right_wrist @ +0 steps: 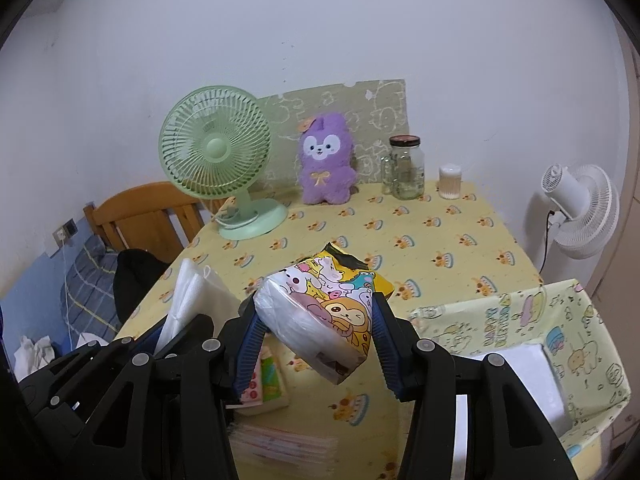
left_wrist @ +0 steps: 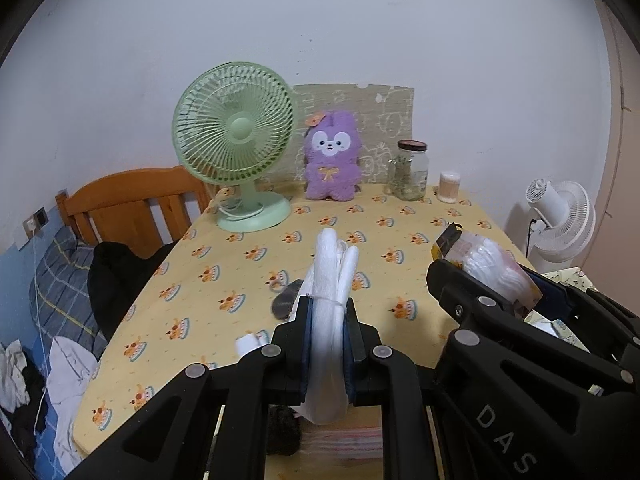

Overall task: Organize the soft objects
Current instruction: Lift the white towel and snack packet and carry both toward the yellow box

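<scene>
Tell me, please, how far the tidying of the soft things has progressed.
Done: nothing clearly; the fabric box at the right shows only something white inside. In hand: the left gripper clamps a white folded cloth, and the right gripper holds a cartoon-printed tissue pack, both above the table. Left: a grey item and packets below.

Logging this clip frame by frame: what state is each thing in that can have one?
Left claw: shut on folded white cloth bundle, lifted.
Right claw: shut on cartoon-printed tissue pack, lifted.
Green desk fan: upright, blades unreadable.
Glass jar with dark lid: lidded.
Purple plush rabbit: upright.
</scene>
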Demonstrator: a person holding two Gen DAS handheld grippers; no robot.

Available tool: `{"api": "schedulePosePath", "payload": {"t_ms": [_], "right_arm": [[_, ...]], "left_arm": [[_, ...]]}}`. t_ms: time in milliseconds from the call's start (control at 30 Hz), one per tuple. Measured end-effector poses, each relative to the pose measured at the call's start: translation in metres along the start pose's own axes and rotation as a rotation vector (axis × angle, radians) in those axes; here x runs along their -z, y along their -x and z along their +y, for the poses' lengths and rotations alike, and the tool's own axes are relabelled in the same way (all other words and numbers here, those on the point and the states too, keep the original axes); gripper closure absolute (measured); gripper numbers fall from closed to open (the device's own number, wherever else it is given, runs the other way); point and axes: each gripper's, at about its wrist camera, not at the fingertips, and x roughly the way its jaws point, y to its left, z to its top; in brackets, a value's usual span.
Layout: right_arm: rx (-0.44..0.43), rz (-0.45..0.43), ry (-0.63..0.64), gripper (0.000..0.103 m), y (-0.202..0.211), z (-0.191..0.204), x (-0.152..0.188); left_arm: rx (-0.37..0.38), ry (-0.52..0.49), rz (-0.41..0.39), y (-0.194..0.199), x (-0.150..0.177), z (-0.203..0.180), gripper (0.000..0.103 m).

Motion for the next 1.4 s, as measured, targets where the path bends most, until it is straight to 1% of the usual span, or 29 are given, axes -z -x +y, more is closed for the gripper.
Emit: {"api": "schedulePosePath", "payload": {"t_ms": [333, 633, 967, 1400], "right_arm": [[0.045, -0.031, -0.02, 0.048, 0.014, -0.036, -0.007], [0.104, -0.047, -0.051, 0.048, 0.027, -0.071, -0.008], [0.178, -0.063, -0.077, 0.048, 0.047, -0.108, -0.001], [0.26, -0.05, -0.143, 0.048, 0.057, -0.154, 0.01]], "left_arm": [[0.054, -0.027, -0.013, -0.001, -0.01, -0.037, 0.092], [0.117, -0.063, -0.018, -0.001, -0.013, -0.075, 0.092], [0.183, -0.106, -0.015, -0.001, -0.014, -0.114, 0.092], [0.271, -0.187, 0.001, -0.003, -0.008, -0.161, 0.092]]}}
